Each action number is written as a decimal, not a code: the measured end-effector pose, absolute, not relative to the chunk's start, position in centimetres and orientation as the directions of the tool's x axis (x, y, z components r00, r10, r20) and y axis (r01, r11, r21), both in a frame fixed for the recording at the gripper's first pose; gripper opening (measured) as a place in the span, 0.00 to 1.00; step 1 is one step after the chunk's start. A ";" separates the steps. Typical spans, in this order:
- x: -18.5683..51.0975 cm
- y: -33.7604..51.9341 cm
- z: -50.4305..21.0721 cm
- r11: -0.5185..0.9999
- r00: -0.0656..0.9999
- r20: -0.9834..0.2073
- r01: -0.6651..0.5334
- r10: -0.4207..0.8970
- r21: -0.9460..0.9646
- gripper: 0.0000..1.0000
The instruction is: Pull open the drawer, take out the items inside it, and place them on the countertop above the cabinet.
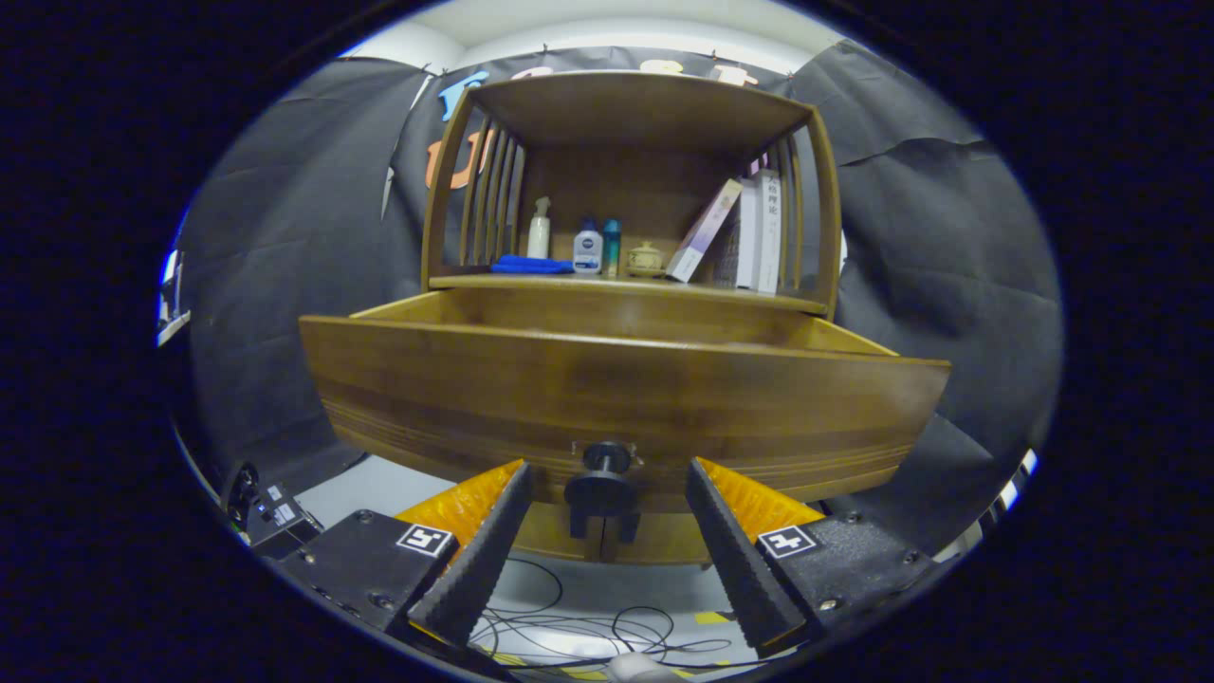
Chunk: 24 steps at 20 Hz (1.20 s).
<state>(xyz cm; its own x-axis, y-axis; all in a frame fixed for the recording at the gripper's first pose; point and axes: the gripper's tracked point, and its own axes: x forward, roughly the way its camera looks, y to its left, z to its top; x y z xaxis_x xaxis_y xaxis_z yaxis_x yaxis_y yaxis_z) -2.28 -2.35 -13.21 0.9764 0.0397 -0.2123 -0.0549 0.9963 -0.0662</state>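
The gripper (pixel 604 484) stands wide open, its fingers either side of the knob (pixel 603 479); the pulled-out drawer (pixel 626 398) lies just ahead and above, its inside hidden.

A wooden drawer (pixel 616 389) stands pulled out from its cabinet, its tall front panel blocking any straight approach. A dark knob (pixel 604 474) juts from that panel, sitting in the gap between the spread fingers of the gripper (pixel 607 489), touching neither. Above the panel, the drawer's top lies open for reaching down. The countertop (pixel 626 283) behind holds a blue cloth (pixel 531 265), bottles (pixel 588 247) and leaning books (pixel 735 232); its front strip is bare. Cables (pixel 588 631) lie on the floor below.
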 end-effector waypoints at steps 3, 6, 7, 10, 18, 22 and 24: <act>-2.9 -3.5 -9.7 0.998 0.976 -0.216 -0.044 0.034 -0.042 1.00; -2.1 -4.7 -5.4 1.000 0.975 -0.220 -0.019 0.017 -0.007 1.00; -1.4 -4.8 -3.7 1.000 0.977 -0.213 -0.024 0.025 0.010 1.00; 1.3 -4.8 -0.1 0.997 0.969 -0.244 -0.028 0.044 0.067 1.00; 10.9 -3.5 3.7 0.998 0.897 -0.438 -0.047 0.056 0.031 0.99; 14.6 -2.1 -0.5 0.997 0.772 -0.634 -0.070 0.042 -0.020 0.99; 15.0 -1.7 -3.3 0.995 0.672 -0.740 -0.091 0.030 -0.043 1.00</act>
<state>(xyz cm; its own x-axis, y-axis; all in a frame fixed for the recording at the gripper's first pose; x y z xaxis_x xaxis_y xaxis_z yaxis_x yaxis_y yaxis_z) 15.05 -1.68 -3.28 0.6722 0.0296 -0.7398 -0.0911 0.9949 -0.0429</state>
